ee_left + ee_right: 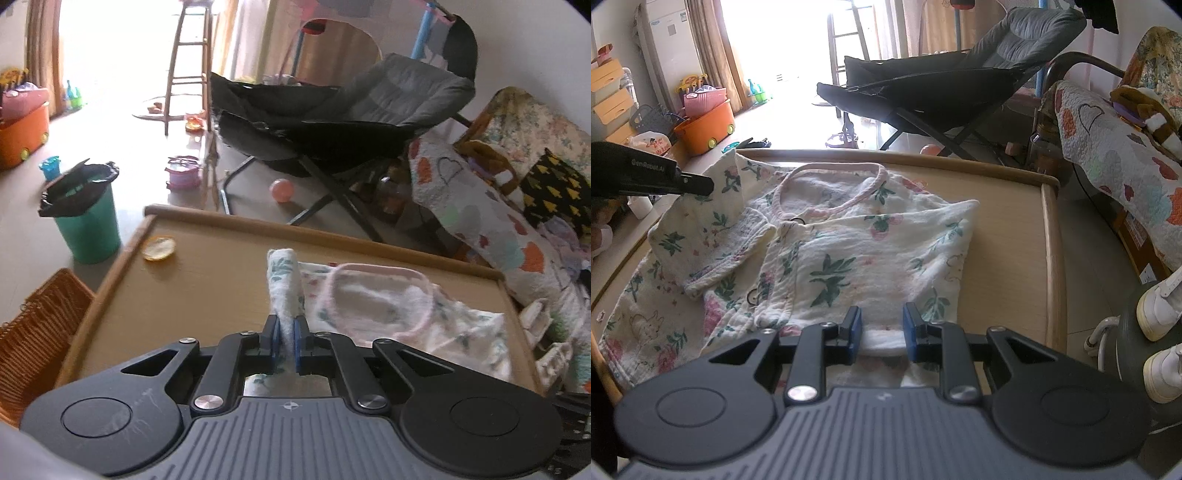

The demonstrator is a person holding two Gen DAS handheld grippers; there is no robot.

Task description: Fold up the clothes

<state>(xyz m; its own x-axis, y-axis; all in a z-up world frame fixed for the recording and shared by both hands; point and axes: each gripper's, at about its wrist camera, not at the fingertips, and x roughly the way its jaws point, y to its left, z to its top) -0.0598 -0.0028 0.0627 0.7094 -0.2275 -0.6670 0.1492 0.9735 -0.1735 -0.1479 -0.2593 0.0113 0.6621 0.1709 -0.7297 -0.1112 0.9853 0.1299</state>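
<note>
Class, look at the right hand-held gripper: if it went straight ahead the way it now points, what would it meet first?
The right hand-held gripper, open, already has the hem of the floral baby top between its fingers, so it would push into that garment on the wooden table first; depth is hard to judge.

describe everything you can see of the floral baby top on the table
The floral baby top is cream, crinkled, gauze-like cloth printed with green leaves and pink flowers, with a pink-trimmed neckline and ring snaps down the front. It lies front-up and mostly flat on the wooden table. The left gripper is shut on its sleeve, lifting that part up off the table. The right gripper is open, its fingers straddling the near hem.
</note>
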